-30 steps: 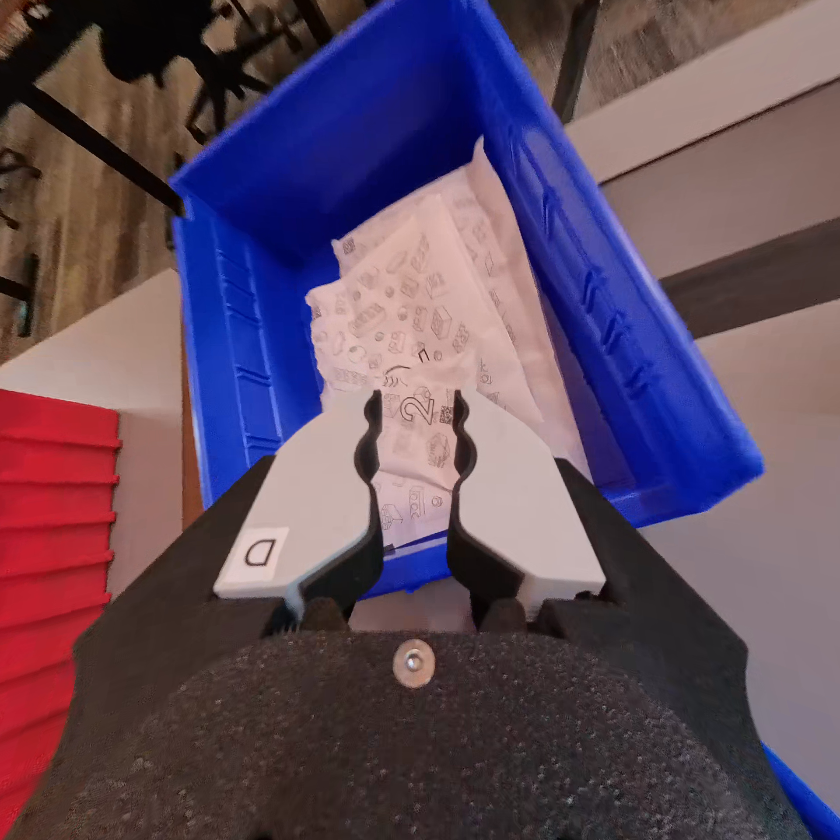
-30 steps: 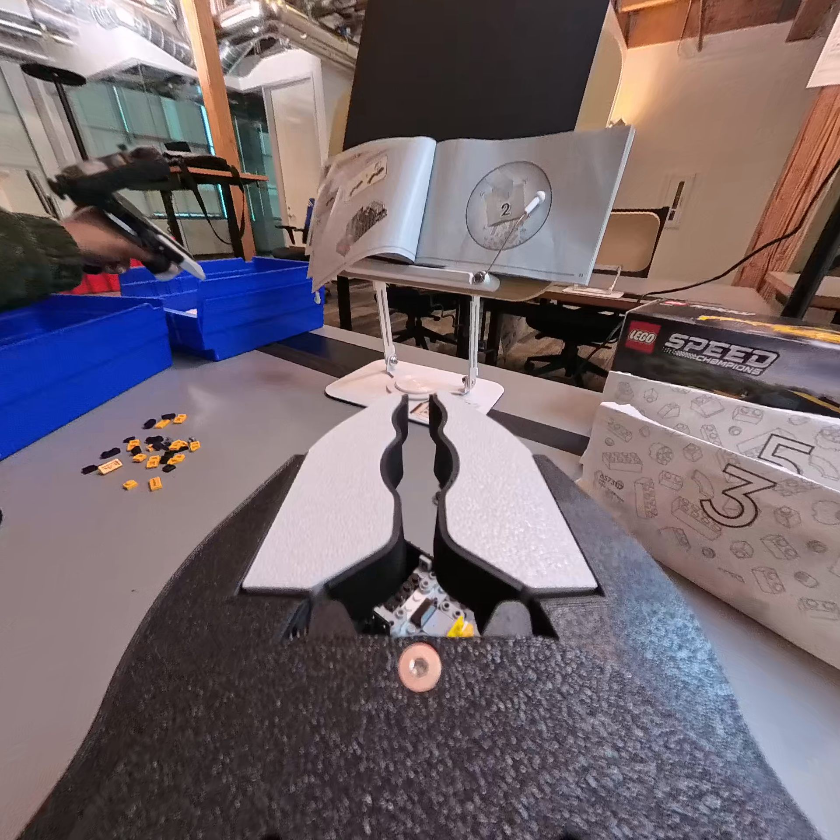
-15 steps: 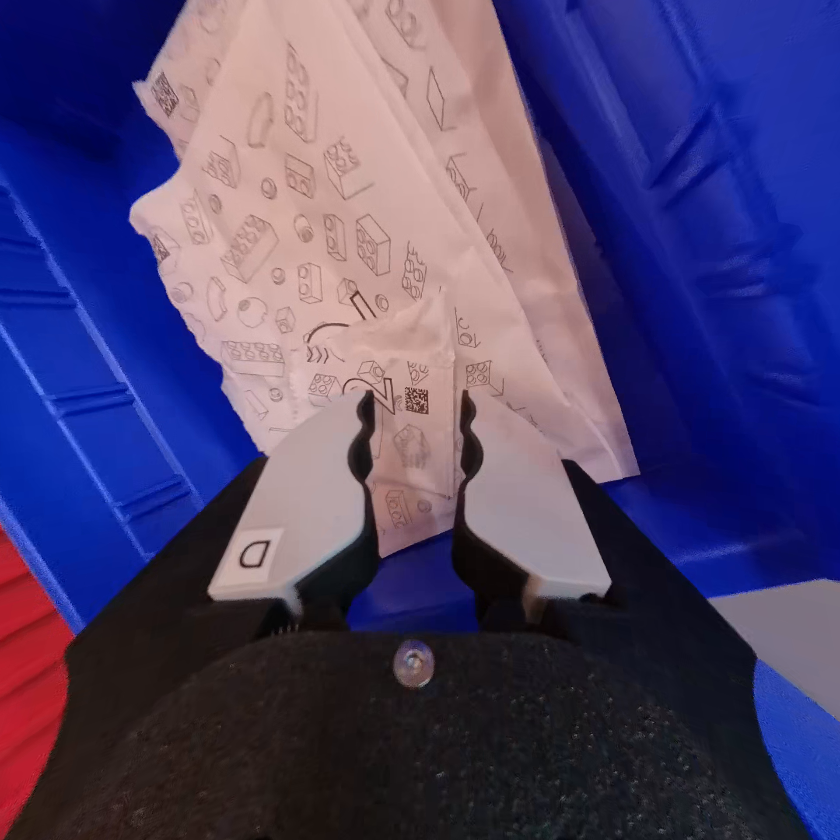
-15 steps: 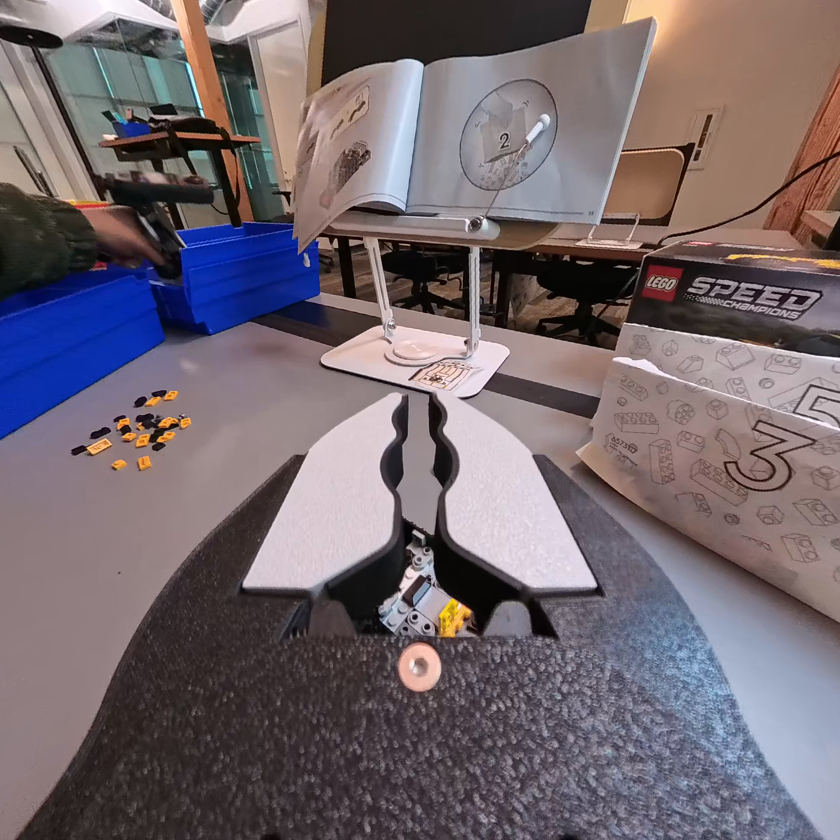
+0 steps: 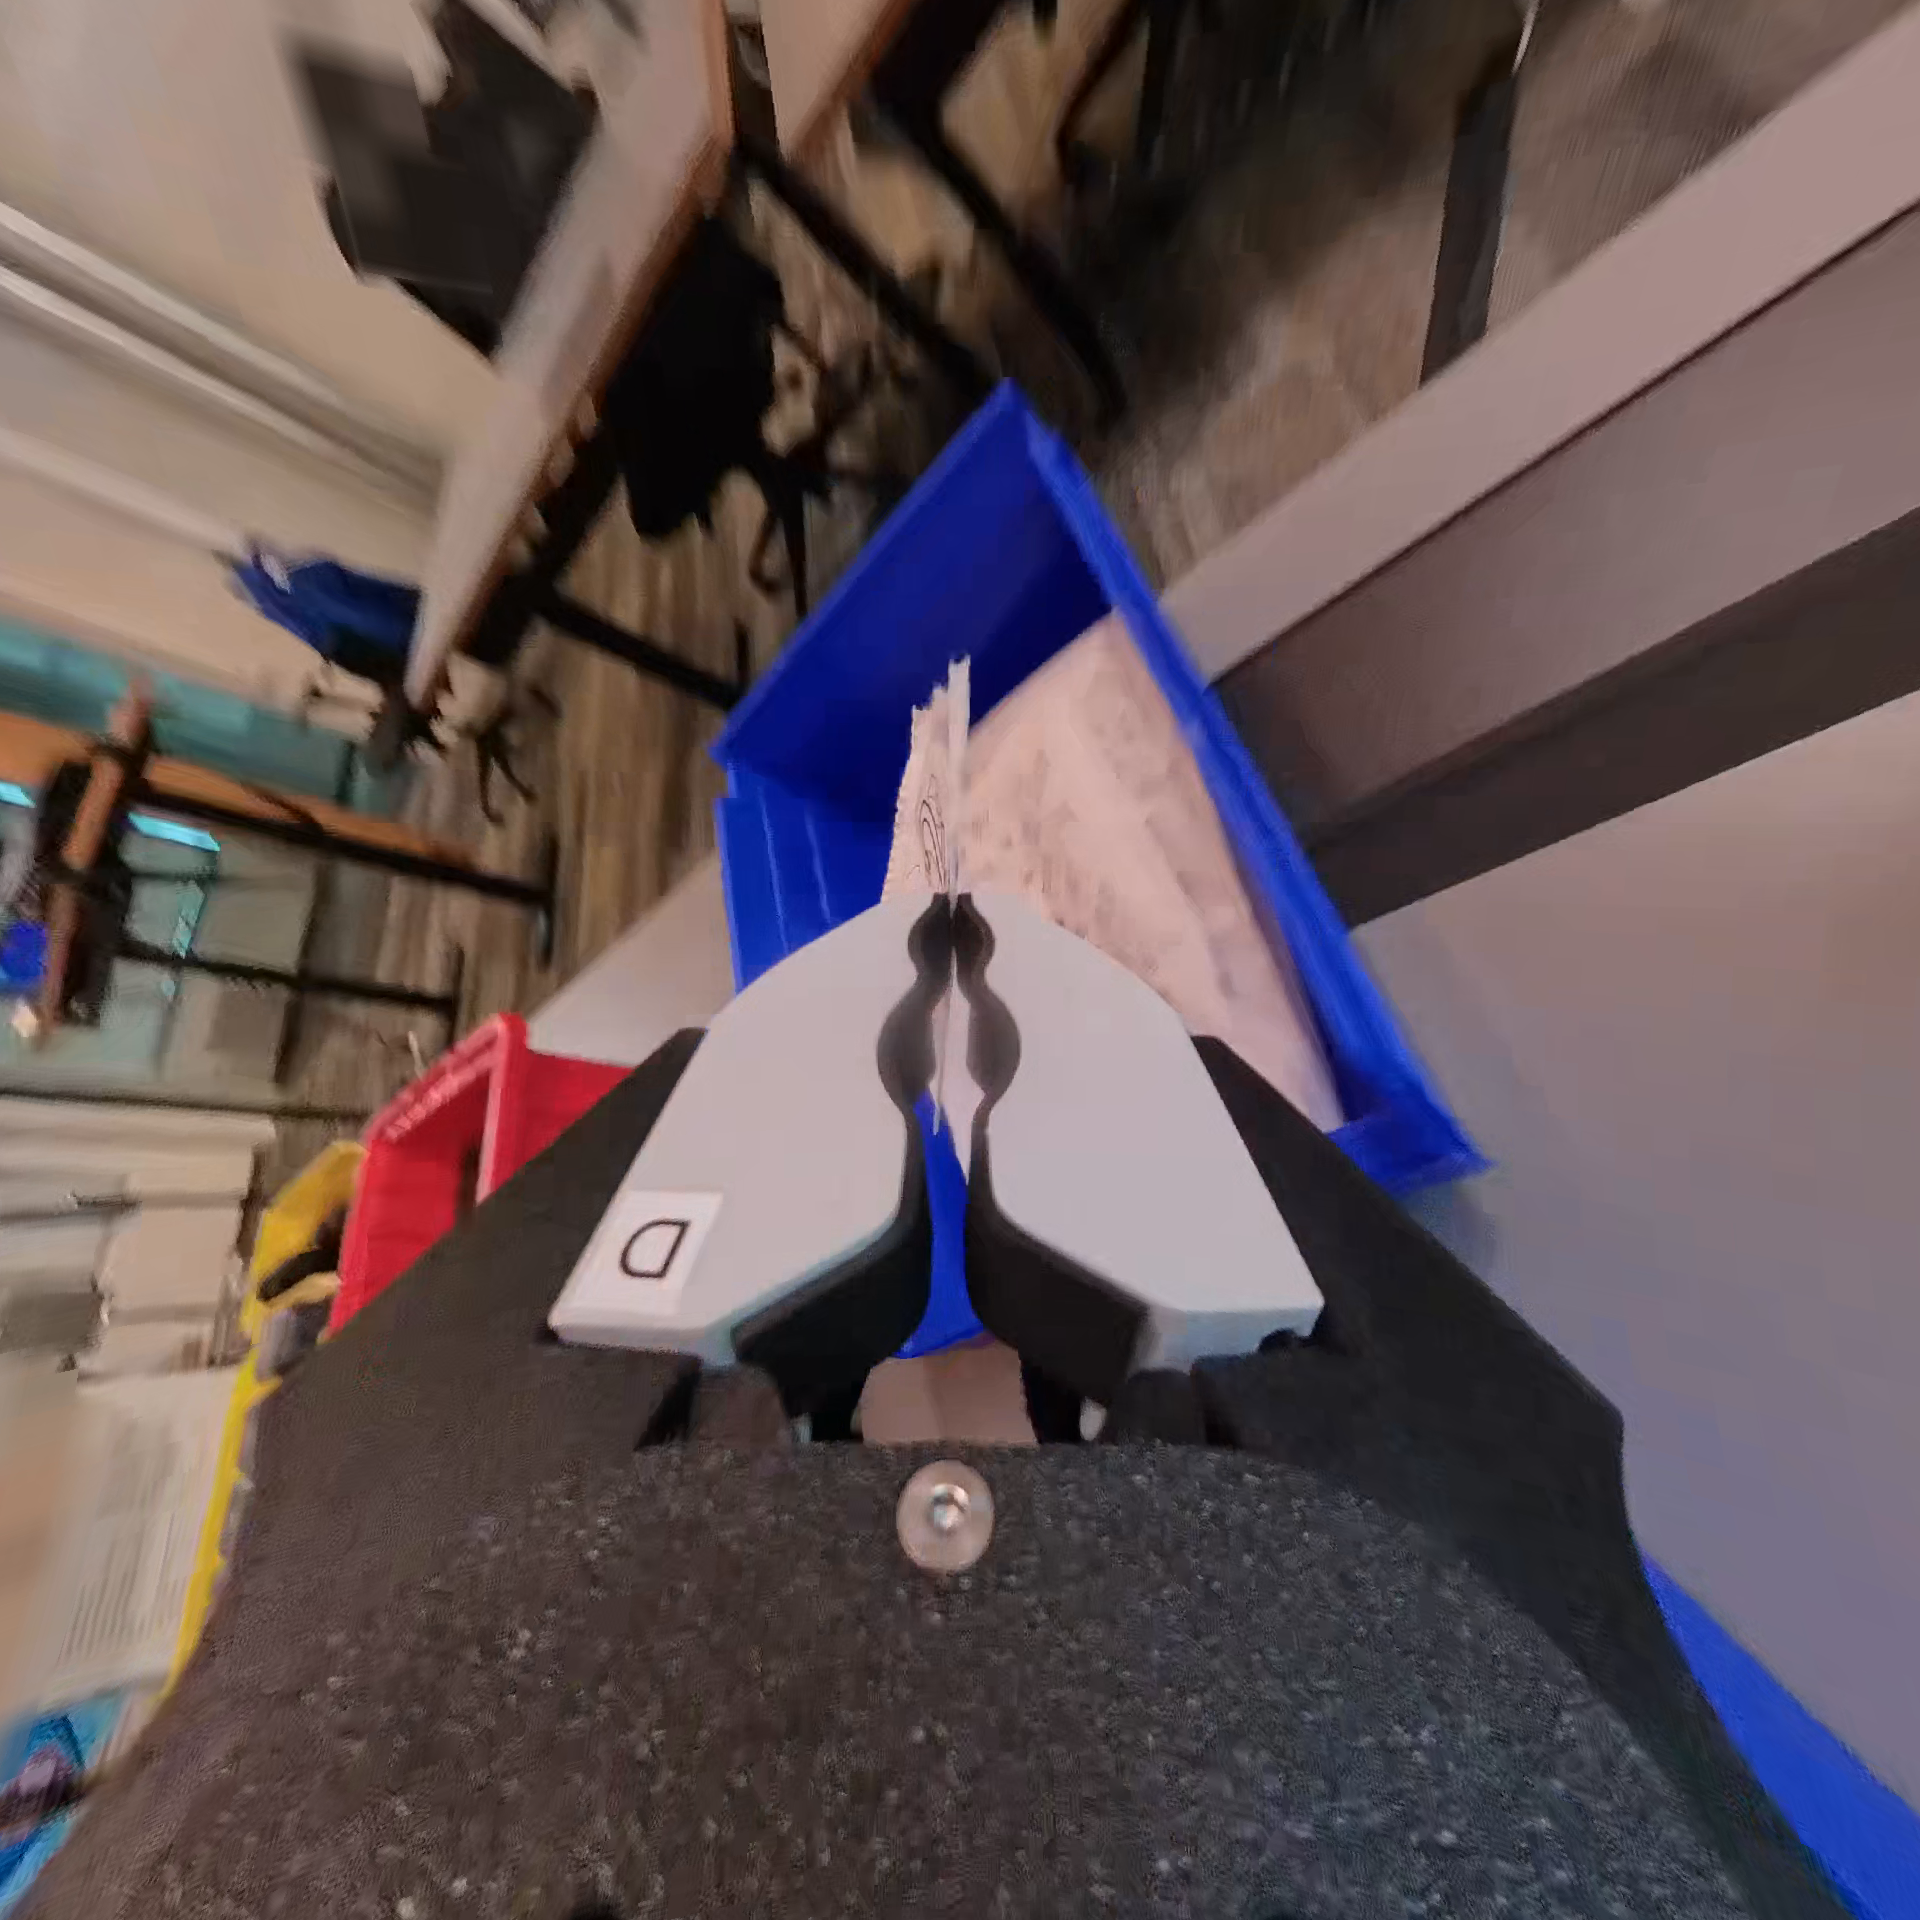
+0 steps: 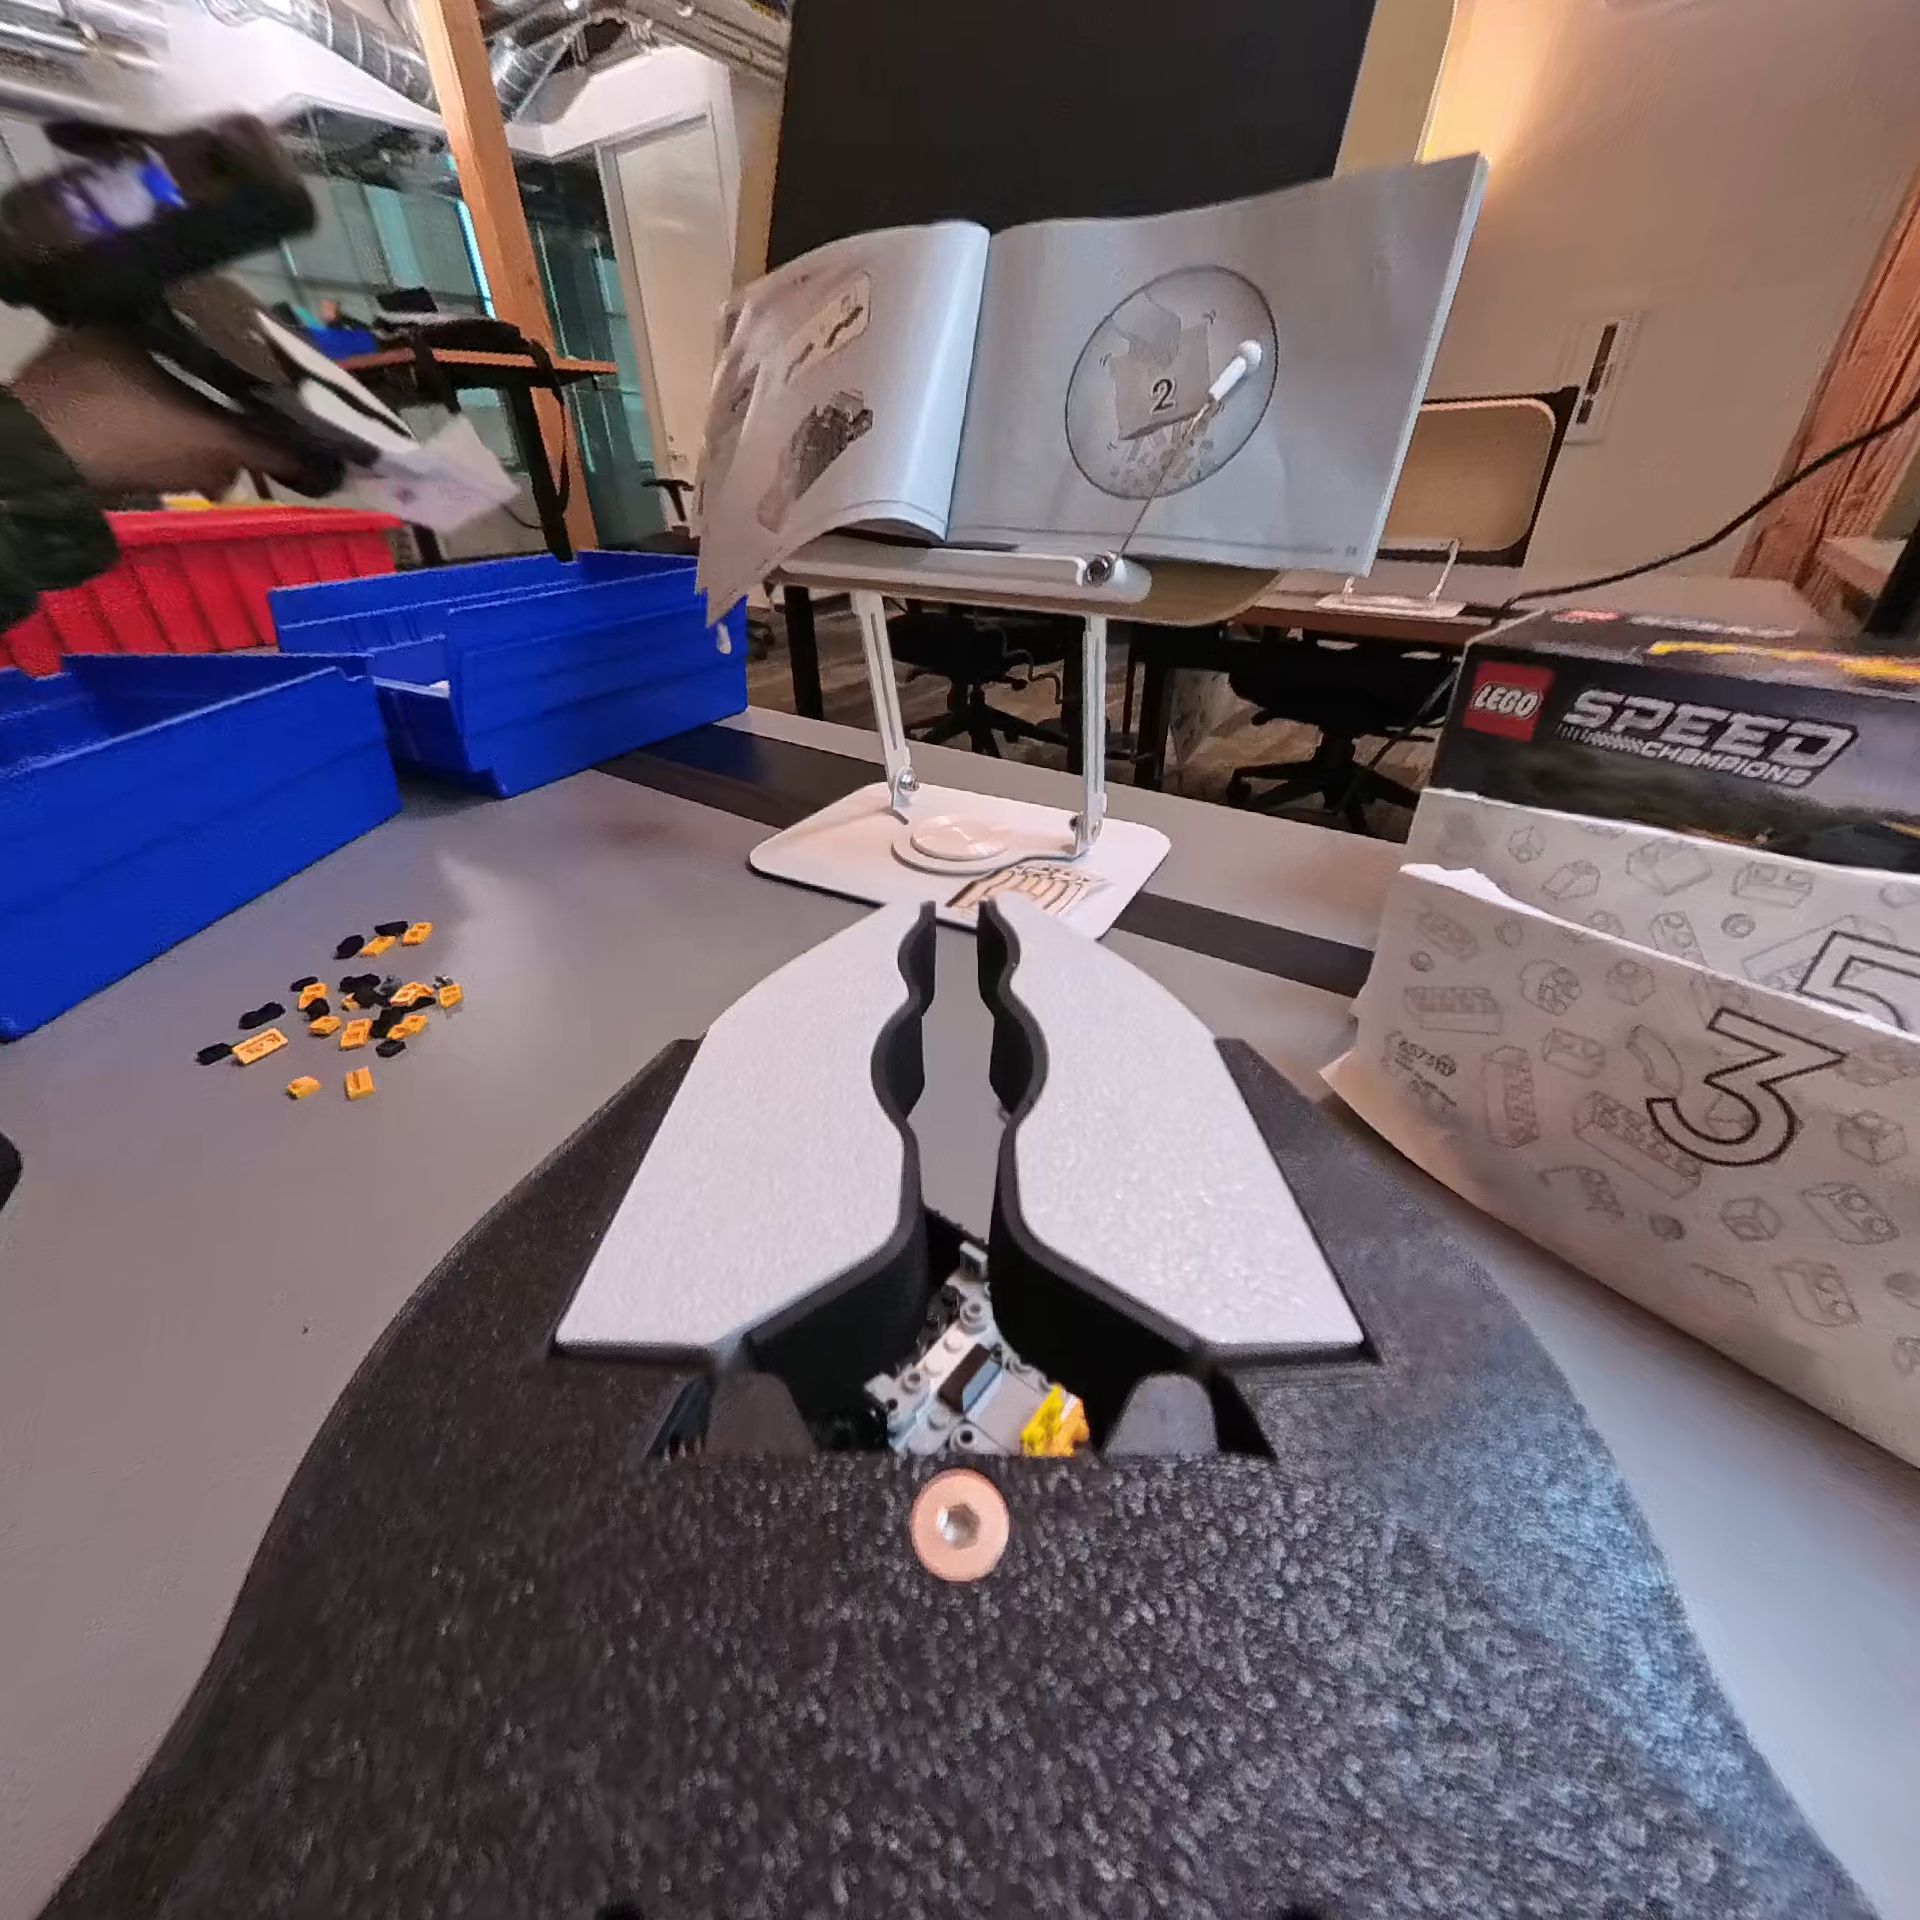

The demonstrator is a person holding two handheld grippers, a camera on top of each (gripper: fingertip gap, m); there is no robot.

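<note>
A thin white paper bag is pinched by its edge in the left gripper, fingers closed on it, above a blue bin. Light and limp, it looks easily torn. The right gripper is held slightly open and empty over the worktop.

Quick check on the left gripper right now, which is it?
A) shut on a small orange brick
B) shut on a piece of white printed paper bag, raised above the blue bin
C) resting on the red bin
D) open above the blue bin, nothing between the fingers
B: the left gripper has its fingertips pinched together on a thin piece of white printed paper bag that sticks up past them, with the blue bin behind it.
</note>
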